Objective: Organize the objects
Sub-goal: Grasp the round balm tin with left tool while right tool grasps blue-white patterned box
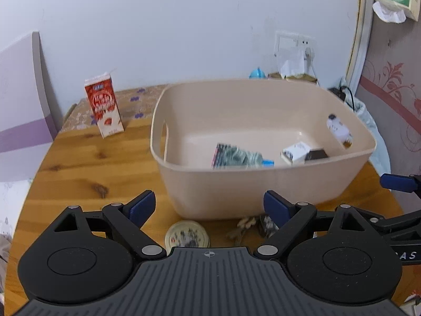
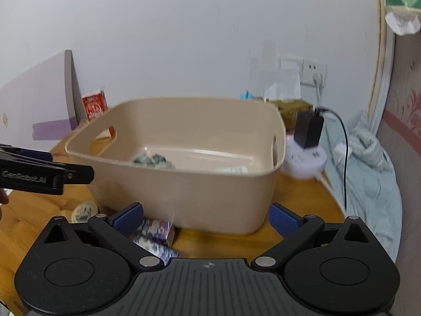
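A beige plastic bin [image 1: 236, 184] stands on the wooden table [image 1: 79, 163]; it also shows in the right wrist view [image 2: 210, 192]. Inside lie a patterned packet [image 1: 236, 156], a white box [image 1: 296, 152], a dark item [image 1: 317, 154] and a small white bottle [image 1: 339, 129]. My left gripper [image 1: 209, 206] is open and empty in front of the bin. A round tin lid [image 1: 187, 237] and a small dried object [image 1: 244, 225] lie on the table below it. My right gripper [image 2: 206, 218] is open and empty; a patterned packet [image 2: 155, 237] lies by its left finger.
A red and white milk carton [image 1: 104, 106] stands at the table's far left. A black charger [image 2: 307, 129] with a cable sits on a white round base [image 2: 305, 162] right of the bin. A wall socket [image 1: 294, 44] and a bed with light bedding [image 2: 373, 173] are behind and to the right.
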A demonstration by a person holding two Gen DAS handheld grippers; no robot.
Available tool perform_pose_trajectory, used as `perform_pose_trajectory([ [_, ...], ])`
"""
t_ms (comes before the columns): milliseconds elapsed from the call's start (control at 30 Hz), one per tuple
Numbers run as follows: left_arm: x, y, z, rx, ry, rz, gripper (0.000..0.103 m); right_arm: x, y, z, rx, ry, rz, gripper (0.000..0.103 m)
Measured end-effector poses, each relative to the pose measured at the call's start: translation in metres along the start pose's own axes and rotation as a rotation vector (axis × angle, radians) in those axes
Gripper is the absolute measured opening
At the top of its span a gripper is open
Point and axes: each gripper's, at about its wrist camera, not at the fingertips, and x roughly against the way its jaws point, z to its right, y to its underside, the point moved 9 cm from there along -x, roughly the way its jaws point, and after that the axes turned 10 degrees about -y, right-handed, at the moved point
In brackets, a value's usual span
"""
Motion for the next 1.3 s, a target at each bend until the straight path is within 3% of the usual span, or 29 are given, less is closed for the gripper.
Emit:
perform_pose_trajectory([
  [300,-0.028,0.034,-0.012,-0.019,-0.015,-0.053,0.091,-0.019,0.029,-0.015,-0.01,-0.034,-0.062,0.103],
  [800,-0.065,0.066,-0.023,-0.009,-0.009,-0.144,0.091,-0.056,0.064,-0.038,-0.077,-0.095,-0.171,0.103],
  [1133,-0.08,0.063,-0.025,0.02,-0.011,-0.129,0.09,-0.07,0.065,-0.049,0.012,-0.03,-0.143,0.103],
  [1300,-0.076,0.061,-0.022,0.011,-0.012,-0.097,0.066,-0.064,0.066,-0.049,0.056,-0.011,-0.123,0.074],
])
